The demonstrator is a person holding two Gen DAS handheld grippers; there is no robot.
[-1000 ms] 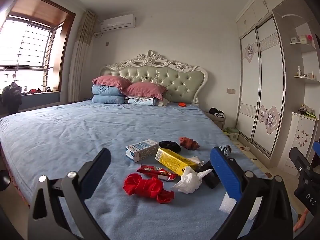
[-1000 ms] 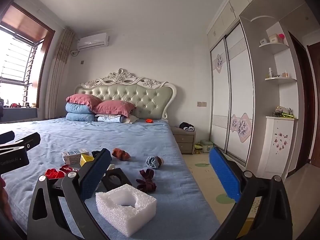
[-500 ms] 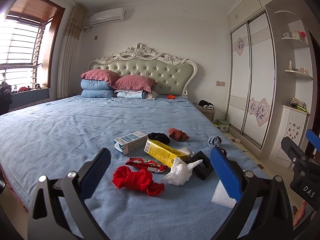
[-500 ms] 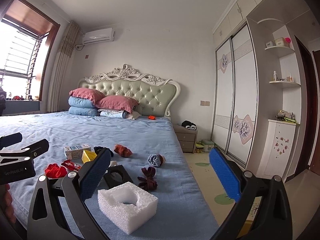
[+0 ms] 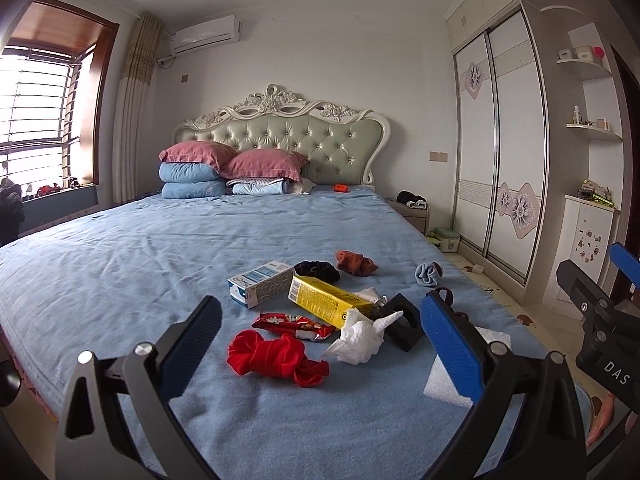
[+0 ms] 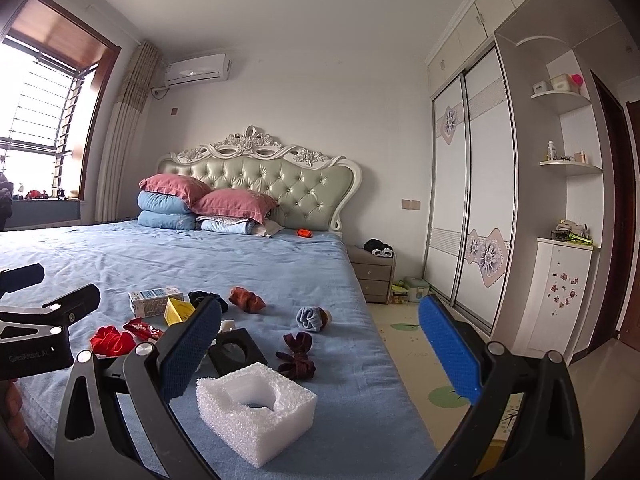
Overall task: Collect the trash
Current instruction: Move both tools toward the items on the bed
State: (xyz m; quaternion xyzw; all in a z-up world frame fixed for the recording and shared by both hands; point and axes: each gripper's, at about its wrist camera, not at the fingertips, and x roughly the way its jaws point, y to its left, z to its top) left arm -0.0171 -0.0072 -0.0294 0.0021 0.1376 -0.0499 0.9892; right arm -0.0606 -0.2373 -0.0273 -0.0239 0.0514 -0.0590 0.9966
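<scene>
Trash lies on the blue bed (image 5: 120, 272): a crumpled white tissue (image 5: 360, 336), a red snack wrapper (image 5: 292, 323), a yellow box (image 5: 328, 300), a white and blue carton (image 5: 260, 284), a black foam block (image 5: 400, 320) and a white foam block (image 6: 256, 404). My left gripper (image 5: 320, 344) is open and empty, hovering near the tissue and red cloth (image 5: 276, 356). My right gripper (image 6: 320, 344) is open and empty, above the white foam block at the bed's right edge.
Rolled socks lie among the trash: black (image 5: 316, 270), brown (image 5: 356, 263), blue (image 6: 312, 318), maroon (image 6: 298, 354). Pillows (image 5: 224, 168) are stacked at the headboard. A nightstand (image 6: 374, 276) and wardrobe (image 6: 468, 208) stand to the right of the bed.
The left gripper view has swung slightly to the right and lifted; the trash pile sits more central between its fingers. The right gripper has shifted a little. Both stay open.
</scene>
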